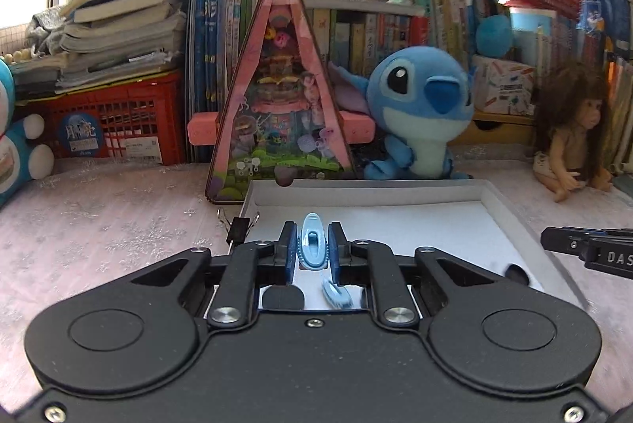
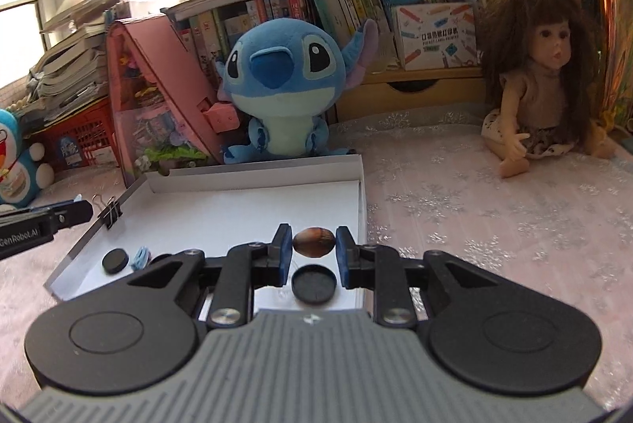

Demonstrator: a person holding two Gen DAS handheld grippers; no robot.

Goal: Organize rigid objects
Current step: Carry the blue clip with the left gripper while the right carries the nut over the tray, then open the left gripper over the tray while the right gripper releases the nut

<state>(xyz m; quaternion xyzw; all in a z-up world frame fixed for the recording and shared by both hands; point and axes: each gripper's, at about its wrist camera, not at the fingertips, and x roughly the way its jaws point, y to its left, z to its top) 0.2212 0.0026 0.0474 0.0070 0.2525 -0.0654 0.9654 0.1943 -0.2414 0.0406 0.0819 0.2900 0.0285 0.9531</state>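
Left wrist view: left gripper (image 1: 312, 245) pinches blue clip (image 1: 313, 247); right gripper (image 2: 313, 251) clamps brown nut (image 2: 314, 242).

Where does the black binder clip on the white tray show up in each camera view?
Left wrist: binder clip sits left of centre, on the tray's left rim, just left of the left tongs.
Right wrist: binder clip sits at far left, on the tray's left rim.
Shared landmark: Stitch plush behind the tray.

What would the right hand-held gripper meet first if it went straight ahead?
Probably the far wall of the white box, then the Stitch plush behind it. The right hand-held gripper holds a brown oval nut; depth is unclear.
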